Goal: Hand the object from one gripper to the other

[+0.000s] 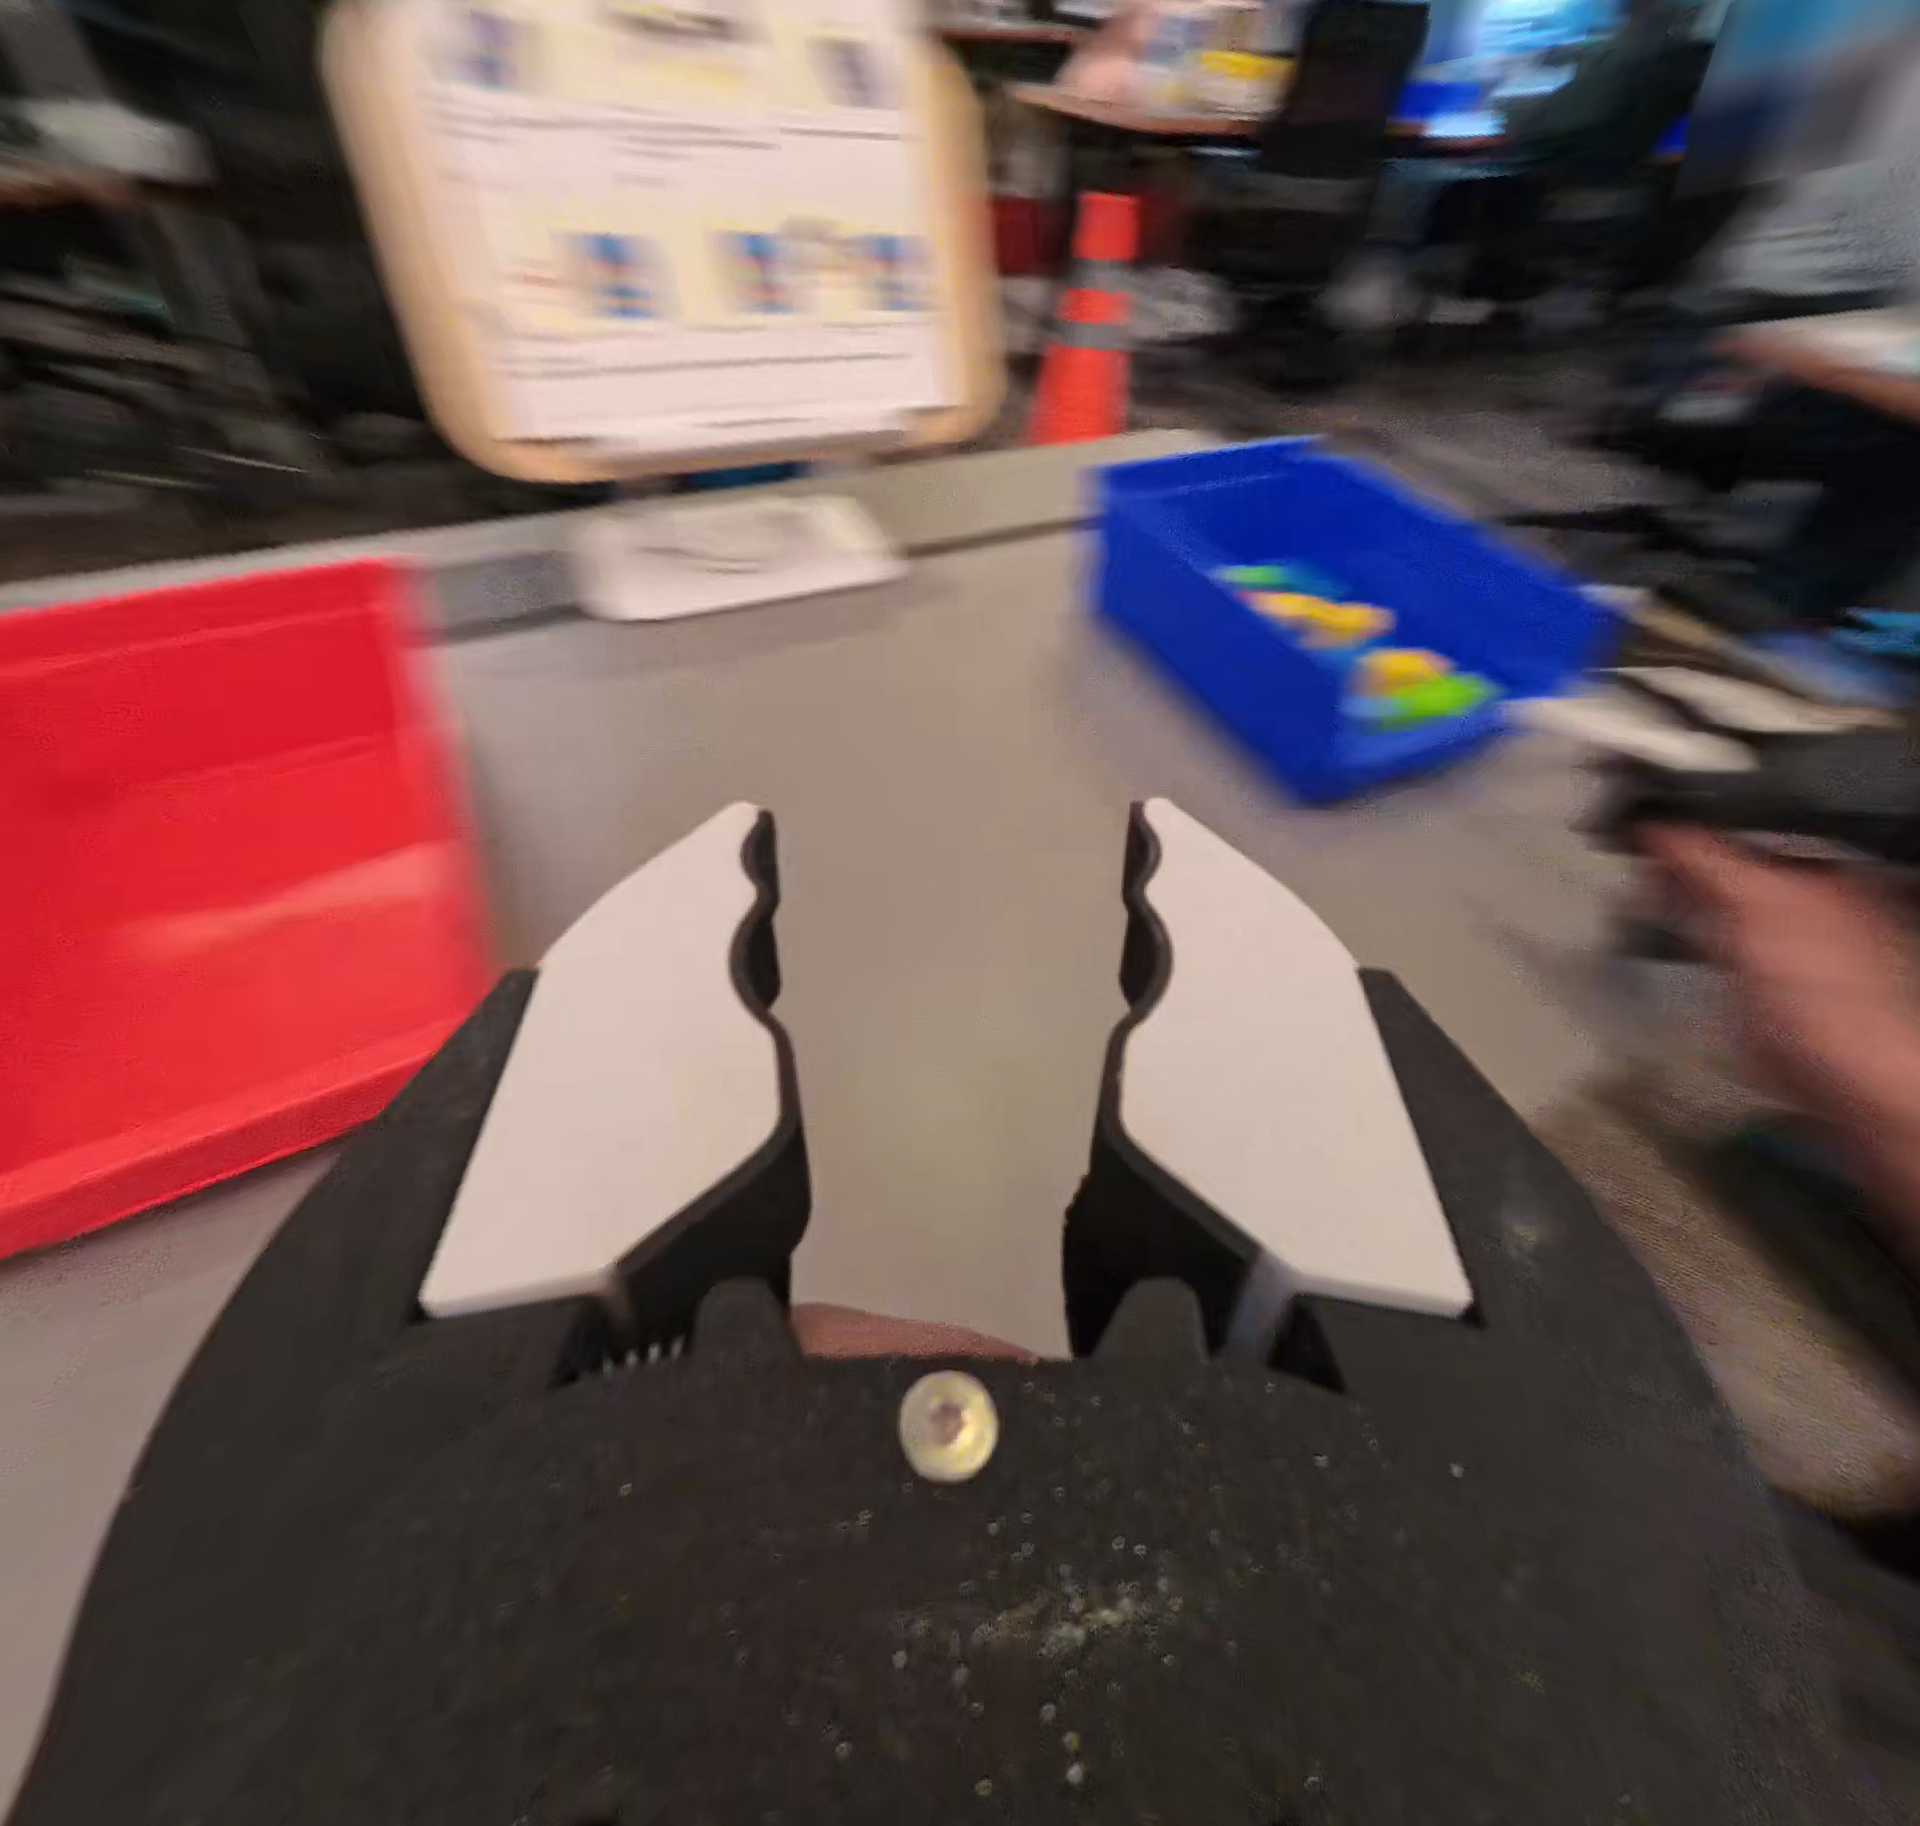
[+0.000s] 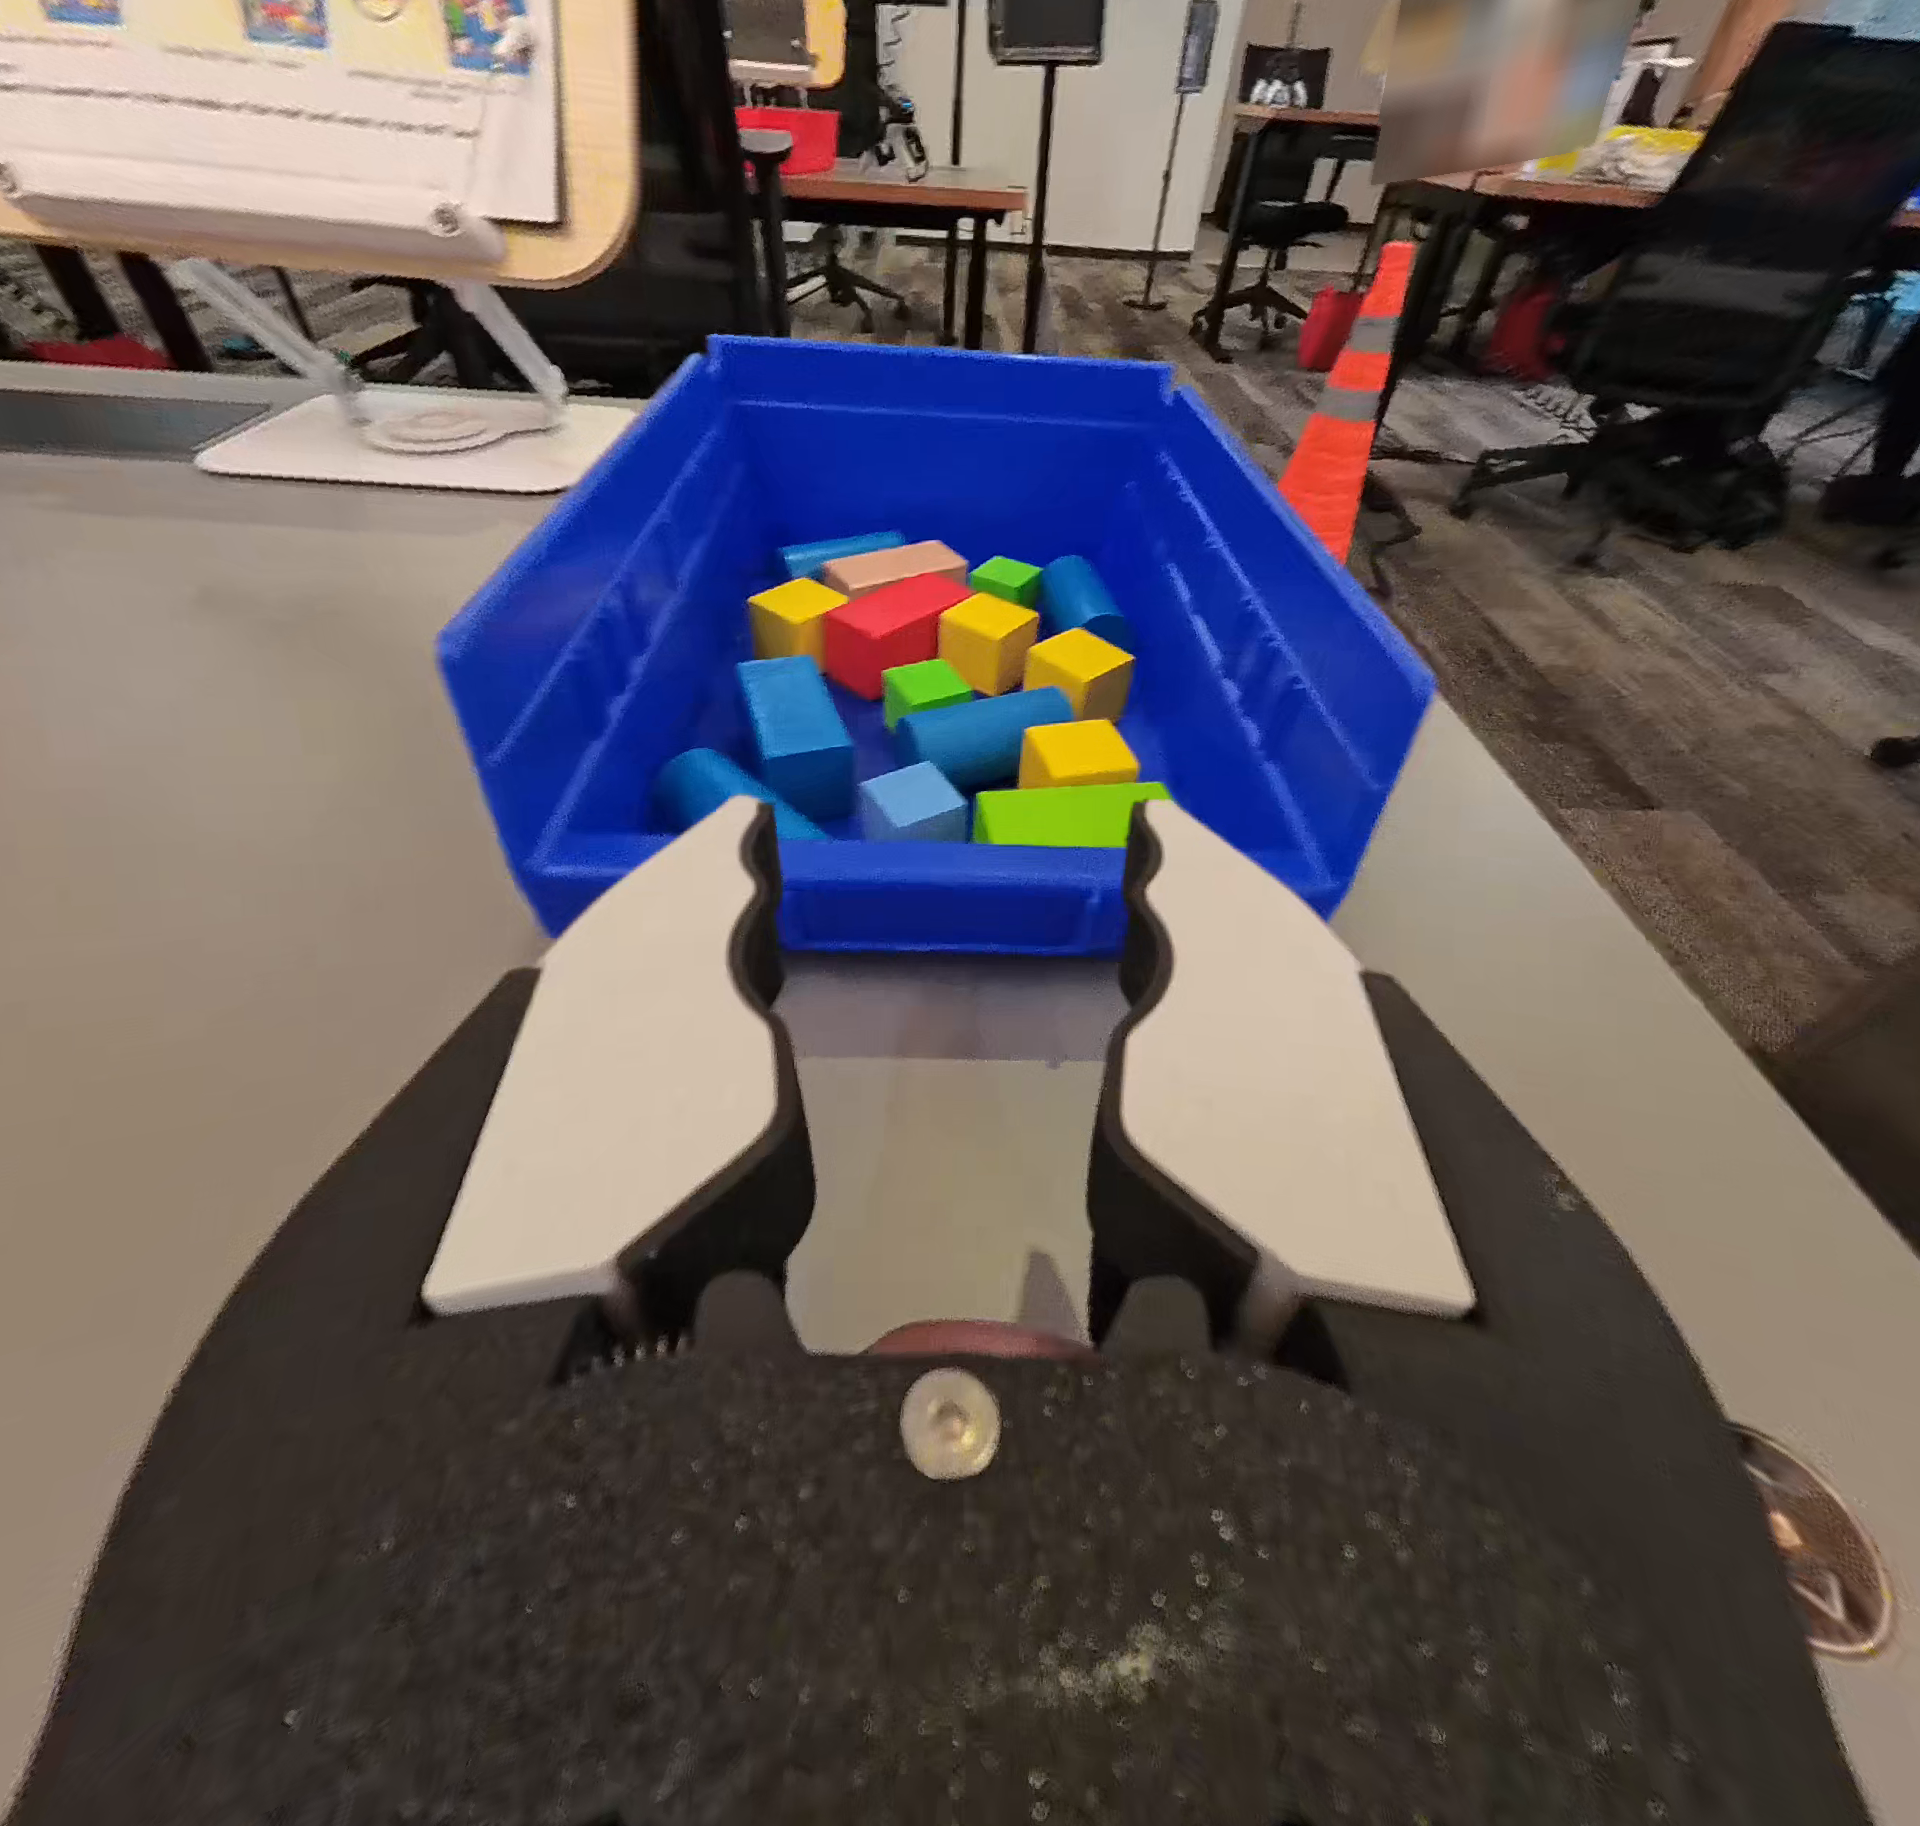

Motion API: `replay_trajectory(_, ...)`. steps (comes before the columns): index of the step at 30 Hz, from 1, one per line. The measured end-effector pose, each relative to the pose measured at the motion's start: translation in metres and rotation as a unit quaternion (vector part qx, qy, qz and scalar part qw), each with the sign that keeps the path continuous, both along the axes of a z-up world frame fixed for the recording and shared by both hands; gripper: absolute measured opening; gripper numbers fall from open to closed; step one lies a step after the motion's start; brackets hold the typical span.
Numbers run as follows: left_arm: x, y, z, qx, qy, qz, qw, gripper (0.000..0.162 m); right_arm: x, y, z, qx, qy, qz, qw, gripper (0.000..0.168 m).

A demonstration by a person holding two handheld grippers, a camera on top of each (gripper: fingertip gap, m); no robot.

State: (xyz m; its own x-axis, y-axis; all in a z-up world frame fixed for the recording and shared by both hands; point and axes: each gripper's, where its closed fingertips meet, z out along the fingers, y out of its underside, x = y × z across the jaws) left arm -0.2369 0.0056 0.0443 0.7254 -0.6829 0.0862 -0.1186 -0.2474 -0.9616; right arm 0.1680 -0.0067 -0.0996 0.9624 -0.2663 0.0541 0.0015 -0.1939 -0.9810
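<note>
My right gripper [image 2: 951,820] is open and empty, just short of the near wall of a blue bin [image 2: 935,903]. The bin holds several coloured wooden blocks, among them a red block [image 2: 894,628], a green block [image 2: 1055,813] and a blue cylinder [image 2: 982,732]. My left gripper [image 1: 951,820] is open and empty above the grey table; its view is motion-blurred. In the left wrist view the blue bin [image 1: 1195,581] lies ahead to the right and a red bin [image 1: 208,841] stands close on the left.
A board with printed sheets on a white stand [image 2: 395,436] stands at the table's far edge, also in the left wrist view [image 1: 665,197]. An orange cone [image 2: 1340,405] and office chairs stand on the floor beyond. A blurred hand and dark gear [image 1: 1787,945] are at right.
</note>
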Motion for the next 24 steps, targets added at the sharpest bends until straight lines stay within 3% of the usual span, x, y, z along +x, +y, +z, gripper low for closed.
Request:
replay_trajectory(3,0.101,-0.039,0.022,-0.042,-0.004,-0.123,0.992,0.071,0.018,-0.004,-0.001,0.001,0.022,-0.022,0.999,0.069)
replay_trajectory(5,0.162,-0.041,0.006,-0.051,0.017,-0.144,0.988,0.072,0.029,-0.008,-0.002,0.001,0.03,-0.034,0.999,0.07)
replay_trajectory(11,0.3,0.02,-0.133,-0.146,0.072,-0.062,0.985,0.07,0.058,-0.014,-0.013,-0.027,0.064,-0.055,0.996,0.08)
replay_trajectory(15,0.335,0.061,-0.181,-0.148,0.099,-0.014,0.984,0.065,0.068,-0.012,-0.027,-0.055,0.085,-0.046,0.994,0.08)
replay_trajectory(16,0.339,0.064,-0.19,-0.165,0.097,-0.019,0.981,0.055,0.07,-0.008,-0.031,-0.063,0.092,-0.047,0.993,0.081)
replay_trajectory(17,0.339,0.07,-0.194,-0.171,0.089,-0.014,0.981,0.033,0.073,-0.003,-0.034,-0.069,0.102,-0.046,0.991,0.081)
replay_trajectory(18,0.337,0.075,-0.194,-0.17,0.078,-0.011,0.982,0.021,0.078,0.003,-0.035,-0.072,0.109,-0.051,0.99,0.081)
replay_trajectory(22,0.312,0.097,-0.193,-0.135,0.079,0.025,0.987,0.01,0.092,0.026,-0.039,-0.076,0.134,-0.076,0.985,0.067)
replay_trajectory(24,0.304,0.101,-0.193,-0.141,0.073,0.024,0.987,0.008,0.077,0.035,-0.047,-0.085,0.16,-0.045,0.982,0.072)
